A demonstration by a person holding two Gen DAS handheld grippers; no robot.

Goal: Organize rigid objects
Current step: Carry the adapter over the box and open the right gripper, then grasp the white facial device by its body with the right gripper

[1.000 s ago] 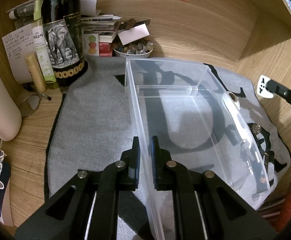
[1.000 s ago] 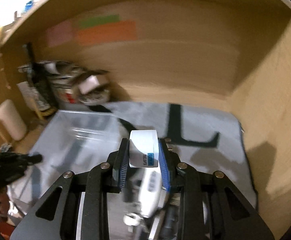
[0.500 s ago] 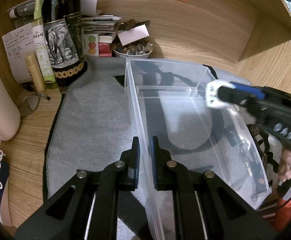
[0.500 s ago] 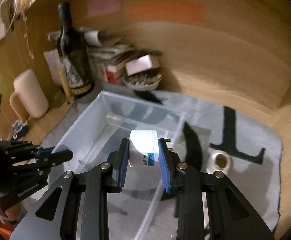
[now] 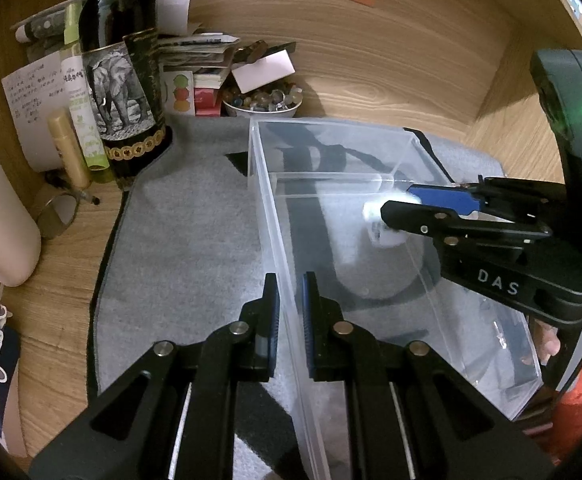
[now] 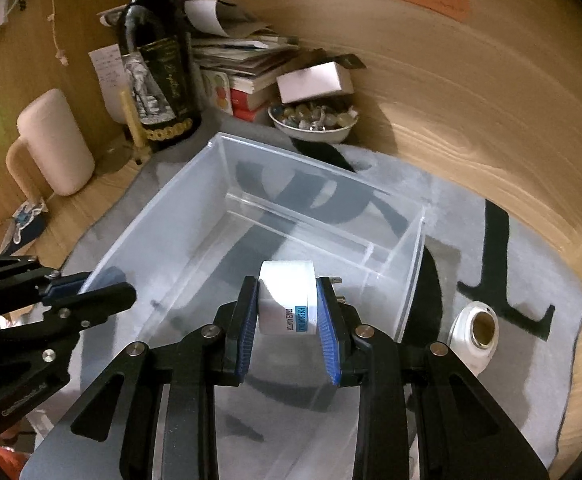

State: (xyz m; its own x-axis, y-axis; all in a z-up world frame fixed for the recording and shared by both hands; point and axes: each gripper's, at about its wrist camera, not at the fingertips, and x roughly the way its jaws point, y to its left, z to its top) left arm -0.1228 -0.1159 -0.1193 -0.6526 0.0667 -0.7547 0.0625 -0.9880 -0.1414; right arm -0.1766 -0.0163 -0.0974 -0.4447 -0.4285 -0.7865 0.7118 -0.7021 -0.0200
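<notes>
Right gripper point(image 6: 287, 312) is clamped on our white travel adapter point(image 6: 287, 300), held over the clear bin point(image 6: 151, 216). Left gripper point(image 5: 289, 312) pinches the bin's left wall w/ jaws nearly closed. Risk: releasing high, adapter bounces, prongs snag the divider point(image 6: 291, 216).

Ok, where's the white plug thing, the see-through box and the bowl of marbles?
white plug point(image 6: 287, 292), right wrist view, its front face.
see-through box point(image 6: 291, 152), right wrist view, far rim.
bowl of marbles point(image 6: 315, 132), right wrist view, white side.
</notes>
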